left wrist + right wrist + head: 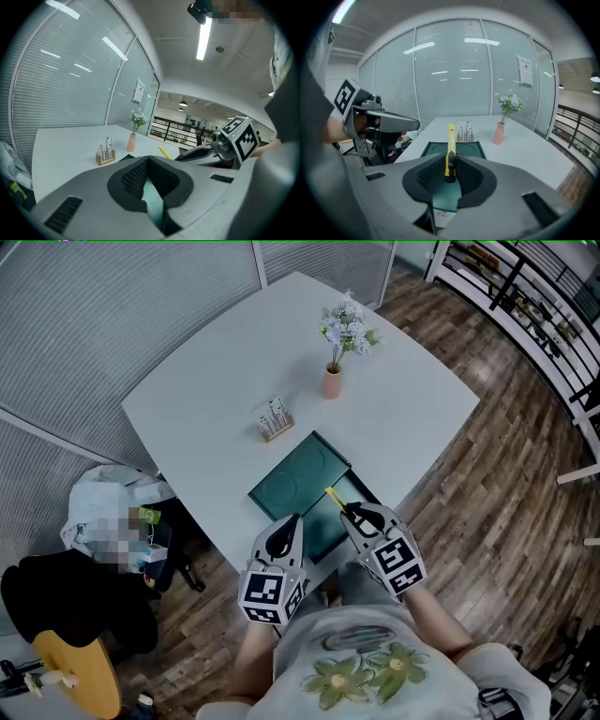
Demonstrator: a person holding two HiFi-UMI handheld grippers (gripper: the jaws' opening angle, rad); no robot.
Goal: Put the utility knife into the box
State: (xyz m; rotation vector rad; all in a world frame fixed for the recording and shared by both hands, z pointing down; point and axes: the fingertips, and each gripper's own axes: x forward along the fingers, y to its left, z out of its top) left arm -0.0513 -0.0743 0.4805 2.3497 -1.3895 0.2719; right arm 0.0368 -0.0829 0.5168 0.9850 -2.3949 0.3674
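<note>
The right gripper's (450, 164) fingers grasp the slim yellow utility knife (451, 140), its long axis pointing away over the flat dark-green box (298, 474) at the white desk's (225, 381) near edge. The left gripper's (149, 161) fingers are clenched, empty.

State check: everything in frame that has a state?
utility knife: clamped in right tool, over the box, not in it yet
box: open, flat on the table
right tool: shut on utility knife
left tool: shut, empty
vase: upright, holds flowers
wooden stand: upright
</note>
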